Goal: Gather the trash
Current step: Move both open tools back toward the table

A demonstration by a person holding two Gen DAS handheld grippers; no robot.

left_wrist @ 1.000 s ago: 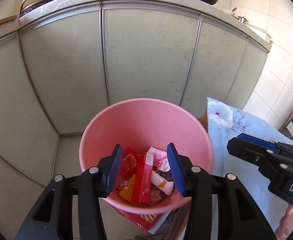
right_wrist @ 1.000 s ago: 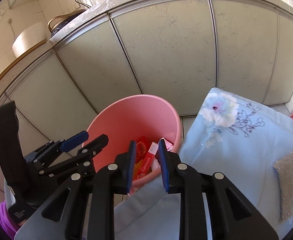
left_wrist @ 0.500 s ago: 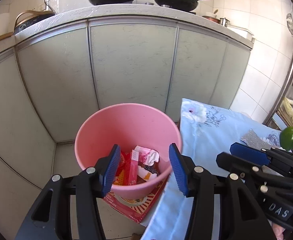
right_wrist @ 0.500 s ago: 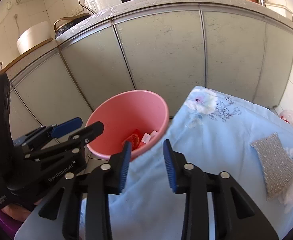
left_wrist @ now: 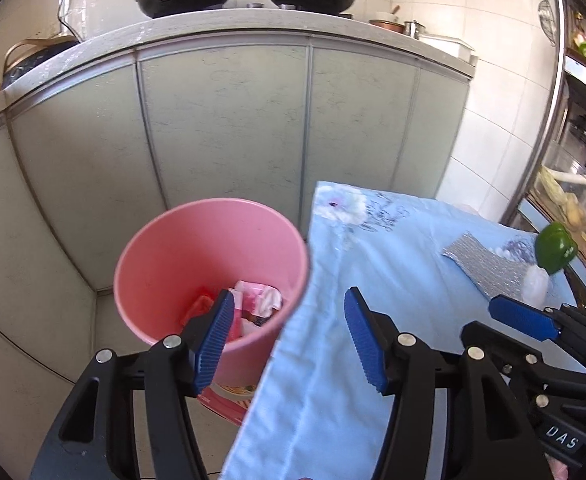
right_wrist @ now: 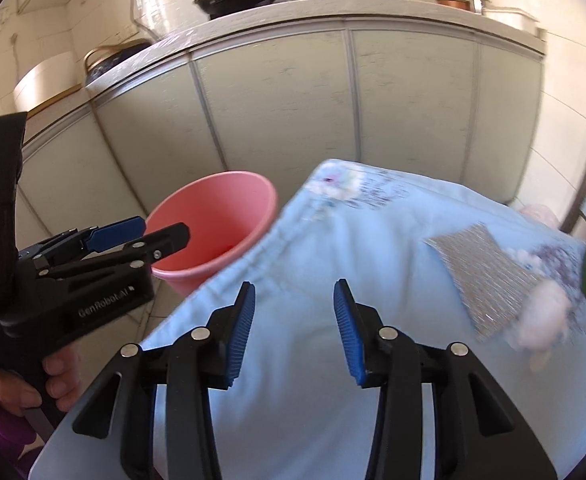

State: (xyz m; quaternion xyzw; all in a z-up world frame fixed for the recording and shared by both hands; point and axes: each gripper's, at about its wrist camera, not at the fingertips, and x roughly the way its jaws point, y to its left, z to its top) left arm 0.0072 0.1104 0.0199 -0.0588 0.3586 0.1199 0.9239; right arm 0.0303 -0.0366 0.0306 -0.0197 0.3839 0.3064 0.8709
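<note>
Our left tool (left_wrist: pixel 289 336) is opening, empty; our right tool (right_wrist: pixel 295 330) stands spread, empty, above the blue counter (right_wrist: pixel 293 248); wrappers (left_wrist: pixel 259 300) lie in the pink bin (left_wrist: pixel 165 264) at ten o'clock

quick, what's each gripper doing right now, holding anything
Left gripper: jaws opening, nothing between them, above the round pink plastic bin.
Right gripper: open and empty, over the light blue floral tablecloth.
</note>
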